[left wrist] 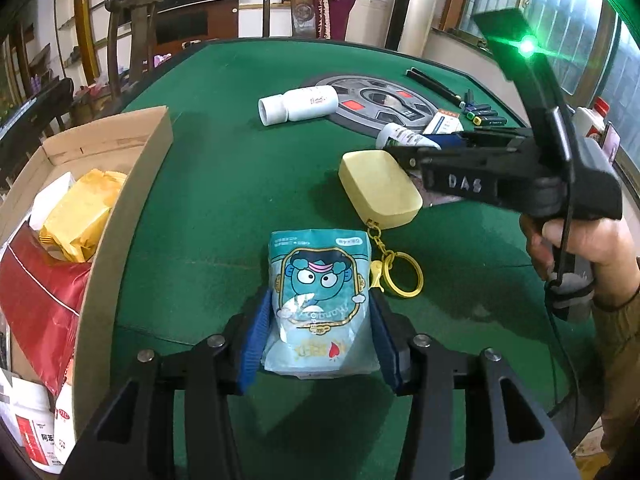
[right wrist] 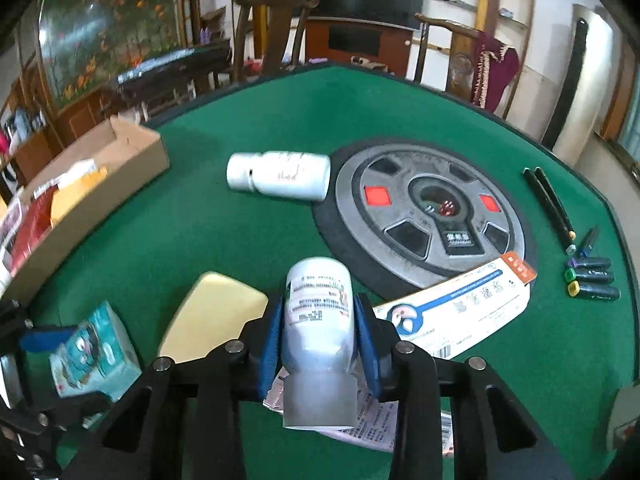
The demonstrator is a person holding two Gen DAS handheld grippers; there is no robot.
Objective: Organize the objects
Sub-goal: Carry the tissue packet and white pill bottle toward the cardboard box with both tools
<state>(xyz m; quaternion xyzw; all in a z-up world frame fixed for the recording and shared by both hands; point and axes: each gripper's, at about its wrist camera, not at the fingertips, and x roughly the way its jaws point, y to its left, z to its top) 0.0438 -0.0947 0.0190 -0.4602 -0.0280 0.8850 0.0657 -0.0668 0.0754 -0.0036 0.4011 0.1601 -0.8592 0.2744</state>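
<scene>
Left tongs (left wrist: 320, 322): blue pads clamped on either side of the teal foil snack pouch with a cartoon face (left wrist: 320, 300); the pouch stands between the pads on the green felt surface (left wrist: 224, 184).
Right tongs (right wrist: 320, 338): blue pads pressed on both flanks of a small white plastic bottle with a printed label (right wrist: 318, 320); bottle lies along the fingers, cap end toward the camera, base pointing away.
Under the small bottle: a printed paper leaflet (right wrist: 376, 424), partly hidden by the tongs.
Pale yellow rounded-rectangle case (left wrist: 380, 188): flat on the surface, just beyond and to the right of the pouch; a yellow keyring and chain (left wrist: 402, 274) trails from it beside the pouch.
Open brown cardboard box (left wrist: 132, 200): left of the pouch, holding a yellow packet, a red bag and white tubs.
Larger white plastic bottle (right wrist: 280, 176): on its side, well apart from both tongs, touching the rim of the grey round centre panel (right wrist: 432, 216).
White-and-blue flat carton (right wrist: 456, 312): just right of the right tongs, overlapping the panel's edge.
Black pens and markers (right wrist: 588, 276): far right edge of the surface.
Hand (left wrist: 580, 248): grips the right tool's handle.
</scene>
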